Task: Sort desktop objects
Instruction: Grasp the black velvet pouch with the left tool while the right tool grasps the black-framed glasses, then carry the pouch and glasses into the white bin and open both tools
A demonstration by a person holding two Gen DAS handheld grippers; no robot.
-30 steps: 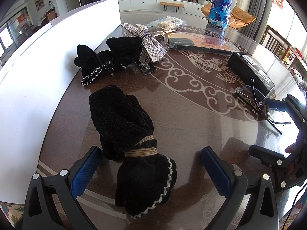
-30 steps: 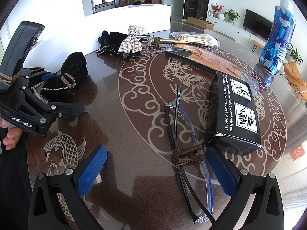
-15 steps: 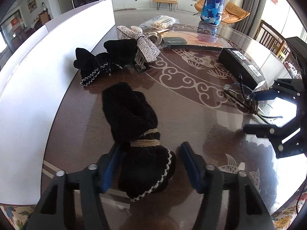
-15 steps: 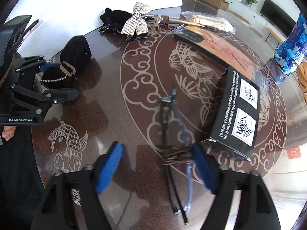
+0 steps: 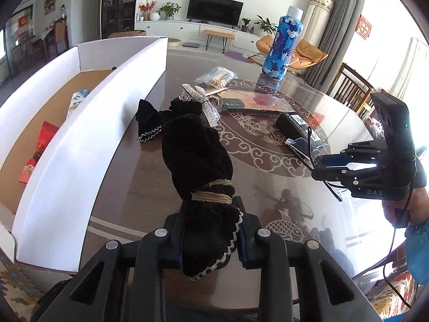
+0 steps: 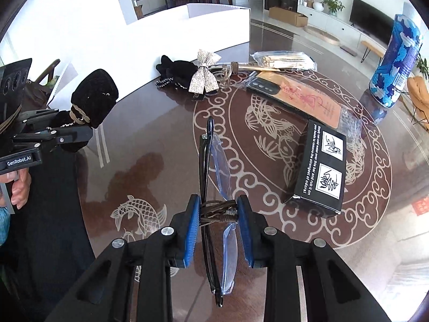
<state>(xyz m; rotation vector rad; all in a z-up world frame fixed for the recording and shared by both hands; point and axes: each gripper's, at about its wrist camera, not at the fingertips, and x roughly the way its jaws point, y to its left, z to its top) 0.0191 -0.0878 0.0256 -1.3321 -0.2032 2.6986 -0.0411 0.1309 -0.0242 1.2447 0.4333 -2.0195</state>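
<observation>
Glasses (image 6: 214,177) fill the right view; left shows the box (image 5: 67,123) interior.

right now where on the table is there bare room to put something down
Bare: the near table around the fish inlay, between the white box wall and the black carton. Also the medallion's middle. Crowded: the far side, with the velvet bows, silver bow, packets and blue bottle.

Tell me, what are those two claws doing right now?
Left gripper shut on black velvet bow. Right gripper shut on string-tied folded glasses. Both lifted clear. Nothing in the way.
</observation>
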